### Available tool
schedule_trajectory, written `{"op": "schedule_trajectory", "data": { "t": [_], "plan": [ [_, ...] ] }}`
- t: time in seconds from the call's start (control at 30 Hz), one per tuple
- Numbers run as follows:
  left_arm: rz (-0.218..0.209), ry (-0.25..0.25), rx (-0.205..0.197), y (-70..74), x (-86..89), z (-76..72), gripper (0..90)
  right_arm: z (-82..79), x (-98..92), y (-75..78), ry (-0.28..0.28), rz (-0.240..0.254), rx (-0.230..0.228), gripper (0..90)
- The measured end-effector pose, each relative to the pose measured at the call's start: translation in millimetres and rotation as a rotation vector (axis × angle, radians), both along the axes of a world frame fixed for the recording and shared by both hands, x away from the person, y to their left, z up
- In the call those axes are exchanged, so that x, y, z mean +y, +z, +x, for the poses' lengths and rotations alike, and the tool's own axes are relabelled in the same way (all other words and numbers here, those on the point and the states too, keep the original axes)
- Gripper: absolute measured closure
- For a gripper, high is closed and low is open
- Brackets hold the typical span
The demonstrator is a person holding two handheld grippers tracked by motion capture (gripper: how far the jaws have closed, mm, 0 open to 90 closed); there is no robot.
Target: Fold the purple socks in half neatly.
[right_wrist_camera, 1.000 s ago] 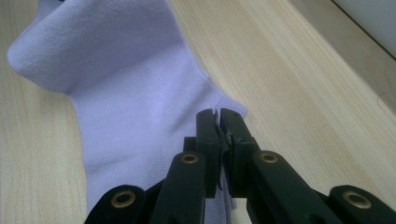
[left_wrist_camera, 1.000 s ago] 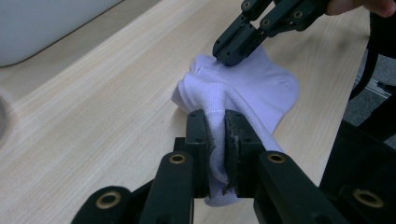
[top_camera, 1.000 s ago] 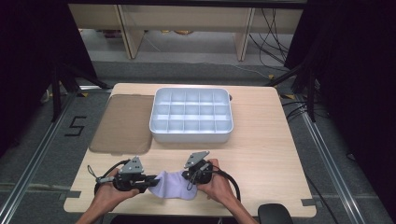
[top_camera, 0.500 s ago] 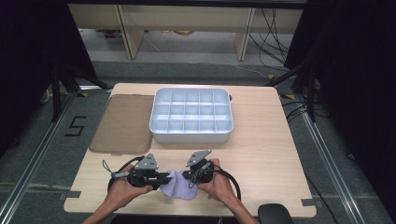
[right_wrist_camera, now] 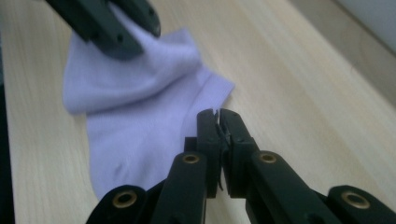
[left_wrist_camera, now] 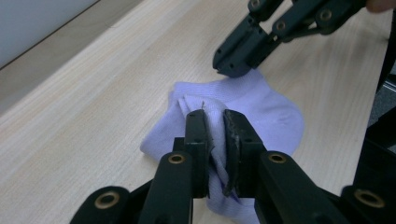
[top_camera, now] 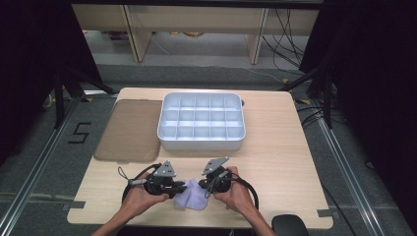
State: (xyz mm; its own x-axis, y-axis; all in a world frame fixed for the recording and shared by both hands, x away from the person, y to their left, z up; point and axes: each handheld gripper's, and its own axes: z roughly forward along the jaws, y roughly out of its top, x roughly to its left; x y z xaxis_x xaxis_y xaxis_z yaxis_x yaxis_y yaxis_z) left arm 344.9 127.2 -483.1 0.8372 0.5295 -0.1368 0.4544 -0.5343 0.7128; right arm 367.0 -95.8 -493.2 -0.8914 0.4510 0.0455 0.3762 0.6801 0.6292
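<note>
Since the earlier frames, the left gripper [top_camera: 178, 188] has slid toward the right gripper [top_camera: 209, 183], and the lavender sock [top_camera: 193, 198] between them is now bunched into a shorter heap instead of lying spread out. Both hands sit close together at the near edge of the table [top_camera: 275, 147], about midway along it. In the left gripper view its jaws are pinched shut on a raised fold of the sock [left_wrist_camera: 261, 112]. In the right gripper view the jaws are likewise closed on the sock's edge [right_wrist_camera: 140, 121], thin fabric caught between the pads. Behind them, a white compartment tray [top_camera: 201, 142] stands at the table's middle, and a brown lid [top_camera: 130, 129] lies flat just beside it, toward the left edge.
</note>
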Motion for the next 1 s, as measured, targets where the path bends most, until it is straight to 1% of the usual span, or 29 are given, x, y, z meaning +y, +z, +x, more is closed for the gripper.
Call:
{"op": "schedule_trajectory", "data": {
  "t": [0.03, 0.13, 0.2, 0.23, 0.27, 0.3, 0.33, 0.4, 0.43, 0.47, 0.5, 0.53, 0.57, 0.6, 0.63, 0.67, 0.7, 0.73, 0.77, 0.83, 0.87, 0.9, 0.93, 0.97, 1.0],
  "plan": [
    [0.000, 0.000, 0.000, 0.0, 0.0, 0.0, 79.8, 0.0, 0.0, 0.0, 0.000, 0.000, 0.000, 87.7],
    [-0.004, 0.007, -0.005, -0.6, -3.2, 2.8, 79.7, -1.2, 1.8, -1.2, 0.014, -0.025, 0.004, 88.1],
    [-0.005, 0.012, -0.005, -1.1, -4.4, 3.5, 79.4, -1.1, 2.4, -2.3, 0.014, -0.022, 0.007, 88.2],
    [0.017, 0.002, -0.008, -0.7, -4.5, 4.6, 79.4, -1.1, 2.4, -2.3, 0.014, -0.022, 0.007, 88.2],
    [-0.004, 0.027, -0.001, -3.0, -7.6, 4.2, 79.3, -0.8, 2.4, -2.4, 0.014, -0.025, 0.001, 88.2],
    [0.025, -0.009, -0.013, -2.7, -7.7, 6.3, 79.3, -0.8, 2.5, -3.0, 0.015, -0.018, 0.000, 88.2],
    [0.010, 0.007, -0.006, -4.6, -11.3, 5.6, 79.4, -0.9, 2.4, -3.0, 0.012, -0.019, -0.001, 88.2],
    [0.013, 0.014, -0.002, -6.4, -13.5, 5.7, 79.3, -1.0, 2.2, -2.9, 0.011, -0.018, -0.001, 88.1],
    [0.026, -0.004, -0.007, -6.5, -13.3, 6.2, 79.2, -1.0, 2.1, -2.8, 0.009, -0.017, -0.001, 87.8],
    [0.026, -0.004, -0.007, -6.5, -13.3, 6.2, 78.8, -1.0, 1.4, -1.5, 0.009, -0.025, 0.004, 87.3],
    [0.023, -0.003, -0.007, -7.8, -14.4, 5.4, 78.4, -2.0, 1.5, -1.6, -0.005, -0.015, 0.022, 86.9],
    [0.021, -0.002, -0.002, -8.9, -15.5, 4.6, 77.5, -1.0, 0.4, -1.5, -0.001, -0.005, 0.004, 86.6],
    [0.016, 0.003, -0.002, -9.4, -16.6, 3.7, 77.5, -1.0, 0.4, -1.5, -0.001, -0.005, 0.004, 86.6],
    [0.020, -0.010, -0.003, -9.5, -16.8, 3.9, 75.7, -1.8, -1.7, 0.8, -0.014, 0.001, 0.017, 86.5],
    [0.020, -0.017, -0.004, -8.8, -16.3, 4.3, 74.6, -1.7, -3.2, 1.5, -0.010, 0.015, 0.000, 86.4],
    [0.013, -0.009, -0.001, -8.6, -16.2, 4.5, 73.4, -3.2, -4.9, 3.3, -0.023, 0.009, 0.019, 86.4],
    [0.013, -0.009, -0.001, -8.6, -16.2, 4.5, 70.6, -3.7, -6.7, 4.5, -0.019, 0.007, 0.012, 86.4],
    [-0.035, 0.008, 0.012, -7.0, -17.2, 3.0, 68.0, -3.5, -8.0, 4.0, -0.012, 0.024, -0.005, 86.4],
    [-0.041, 0.005, 0.016, -5.6, -17.0, 2.9, 65.5, -4.3, -9.7, 5.4, -0.013, 0.016, 0.005, 86.3],
    [-0.048, 0.001, 0.016, -4.3, -16.5, 3.1, 60.7, -4.8, -11.0, 5.9, -0.013, 0.017, 0.003, 86.3],
    [-0.071, 0.002, 0.019, -2.6, -16.5, 2.6, 60.7, -5.4, -11.6, 5.4, -0.017, 0.026, 0.004, 86.3],
    [-0.080, -0.004, 0.016, 0.9, -15.6, 2.1, 57.2, -6.8, -12.4, 6.0, -0.012, 0.026, 0.014, 86.4],
    [-0.085, -0.011, 0.015, 2.7, -15.0, 1.9, 55.8, -7.0, -13.0, 6.1, -0.008, 0.030, 0.015, 86.4],
    [-0.093, -0.009, 0.016, 3.8, -14.9, 1.8, 54.1, -8.1, -13.7, 7.2, -0.006, 0.022, 0.012, 86.4],
    [-0.082, -0.006, 0.015, 4.9, -13.7, 2.3, 52.1, -9.6, -14.1, 8.1, -0.016, 0.008, 0.026, 86.5]
  ]
}}
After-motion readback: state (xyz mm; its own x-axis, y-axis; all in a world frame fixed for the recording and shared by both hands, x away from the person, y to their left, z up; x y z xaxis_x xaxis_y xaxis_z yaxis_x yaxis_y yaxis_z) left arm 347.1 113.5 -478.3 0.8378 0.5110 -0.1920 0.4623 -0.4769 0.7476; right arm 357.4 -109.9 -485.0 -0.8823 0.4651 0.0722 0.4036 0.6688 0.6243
